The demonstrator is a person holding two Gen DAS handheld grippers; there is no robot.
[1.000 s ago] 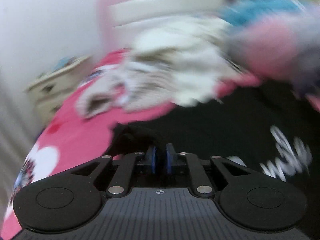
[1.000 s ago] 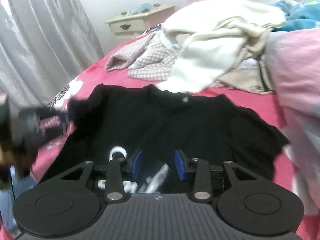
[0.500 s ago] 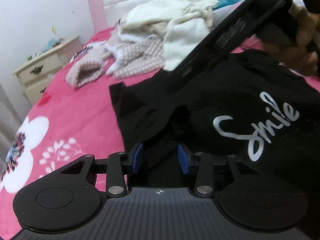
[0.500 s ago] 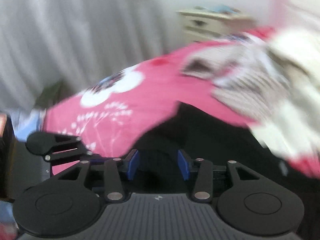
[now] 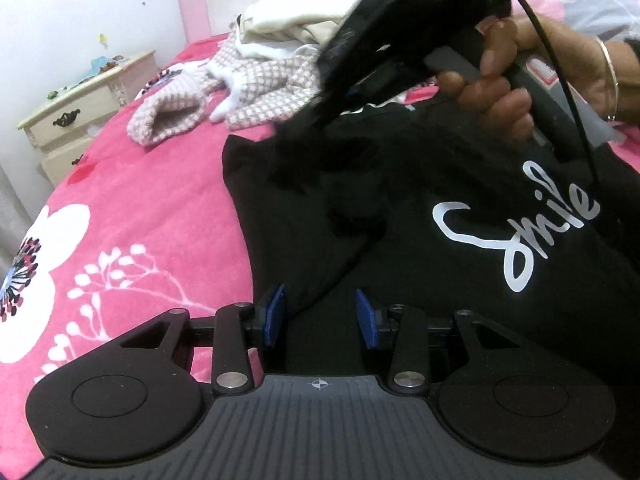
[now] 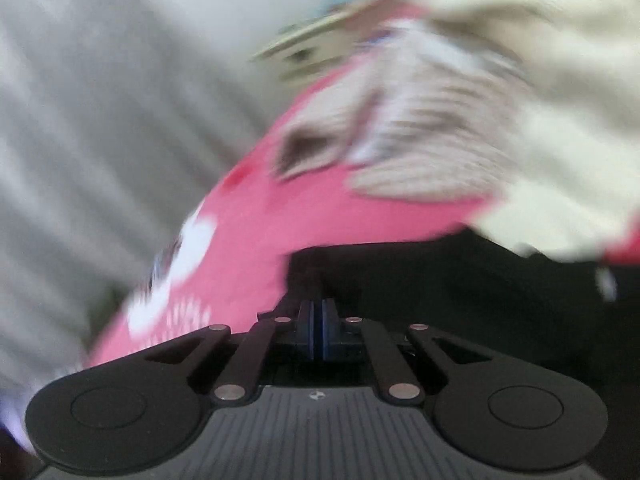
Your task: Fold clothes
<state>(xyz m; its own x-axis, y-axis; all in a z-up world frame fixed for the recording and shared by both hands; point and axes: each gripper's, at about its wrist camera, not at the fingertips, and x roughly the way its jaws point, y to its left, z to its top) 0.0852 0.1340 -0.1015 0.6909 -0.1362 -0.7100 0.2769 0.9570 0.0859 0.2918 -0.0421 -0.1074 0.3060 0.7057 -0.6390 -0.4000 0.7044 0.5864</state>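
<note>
**Grabbing the black shirt's sleeve**

My right claw [image 6: 319, 334] has just snapped closed on the shirt [image 5: 420, 200], pinching its sleeve edge. My left claw [image 5: 321, 316] sits half open, the shirt's side fold loose between its pads [image 5: 276, 314], pink bedspread [image 5: 140, 208] off to its left.

Each camera sits just behind its own gripper, looking forward and downward along the fingers, close over the bed. Both views share the black T-shirt [image 5: 400, 208] ahead of the fingers, the pink bedspread [image 5: 140, 208] left of them, and the checked garment [image 5: 256, 84] beyond. The right view is blurred.
</note>
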